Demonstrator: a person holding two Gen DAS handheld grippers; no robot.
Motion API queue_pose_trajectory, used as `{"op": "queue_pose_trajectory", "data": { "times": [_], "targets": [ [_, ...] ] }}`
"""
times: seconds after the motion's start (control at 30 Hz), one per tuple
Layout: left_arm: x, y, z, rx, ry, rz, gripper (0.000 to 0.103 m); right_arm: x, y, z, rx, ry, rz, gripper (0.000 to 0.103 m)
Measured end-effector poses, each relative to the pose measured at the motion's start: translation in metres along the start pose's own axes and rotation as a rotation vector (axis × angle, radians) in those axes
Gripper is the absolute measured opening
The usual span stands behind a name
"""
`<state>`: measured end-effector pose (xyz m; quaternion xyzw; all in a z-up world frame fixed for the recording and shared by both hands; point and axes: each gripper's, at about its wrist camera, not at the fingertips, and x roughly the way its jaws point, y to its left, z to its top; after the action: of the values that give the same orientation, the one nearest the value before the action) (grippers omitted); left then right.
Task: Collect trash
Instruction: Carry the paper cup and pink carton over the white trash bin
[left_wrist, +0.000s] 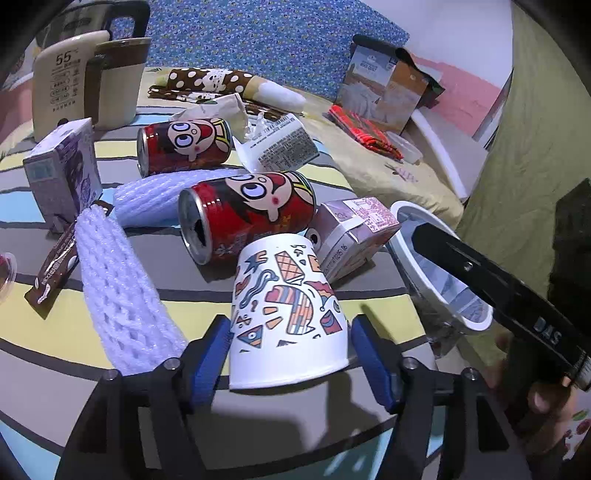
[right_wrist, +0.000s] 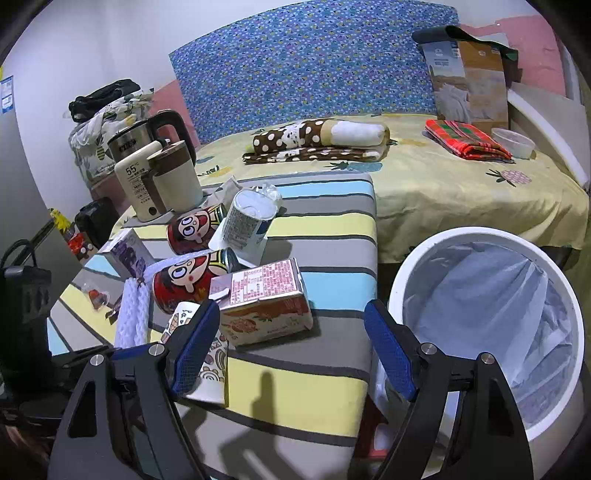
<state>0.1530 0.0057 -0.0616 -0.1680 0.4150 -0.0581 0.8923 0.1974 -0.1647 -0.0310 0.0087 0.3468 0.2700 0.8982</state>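
Cup (left_wrist: 288, 317): paper, patterned, inverted on striped cloth (left_wrist: 332, 402) – your left gripper (left_wrist: 290, 354) straddles it, blue pads apart, gaps either side.
Right gripper (right_wrist: 291, 347): spread wide, nothing between; its finger hides part of cup.
Carton (right_wrist: 264, 306): creased card, beside red cans (left_wrist: 247, 214).
Bin (right_wrist: 487, 325): white rim, thin liner – base cut off.

Two red cans, near (left_wrist: 247, 214) and far (left_wrist: 184, 146), both lying down. One paper cup (left_wrist: 286, 317), upside down. Three small cartons: purple one at left (left_wrist: 64, 173), pink one at right (left_wrist: 354, 232), and a white tipped one at the far side (left_wrist: 280, 142). Two white foam nets (left_wrist: 125, 291) (left_wrist: 162, 197). One brown wrapper (left_wrist: 55, 273). One bin (right_wrist: 491, 317) with liner. Two kettles at far left: cream (right_wrist: 162, 177), steel (right_wrist: 147, 138). One crumpled paper (left_wrist: 218, 107).
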Motion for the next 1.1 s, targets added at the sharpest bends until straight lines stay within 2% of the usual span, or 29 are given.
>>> {"op": "queue_pose_trajectory", "data": {
  "times": [0.23,0.5,0.83,1.1],
  "targets": [
    [0.008,-0.018,-0.004,0.087,-0.014,0.098,0.074,-0.001,-0.004,0.002,0.009,-0.003,-0.013,0.081],
    [-0.012,-0.008,-0.01,0.068,-0.046,0.089,0.06,0.007,0.003,0.003,-0.019,0.002,0.015,0.081],
    [-0.036,0.015,-0.011,0.021,-0.076,0.061,0.059,0.033,0.025,0.006,-0.16,0.059,0.042,0.081],
    [-0.038,0.019,-0.009,0.022,-0.085,0.039,0.059,0.046,0.03,0.006,-0.244,0.109,-0.034,0.081]
  ]
}}
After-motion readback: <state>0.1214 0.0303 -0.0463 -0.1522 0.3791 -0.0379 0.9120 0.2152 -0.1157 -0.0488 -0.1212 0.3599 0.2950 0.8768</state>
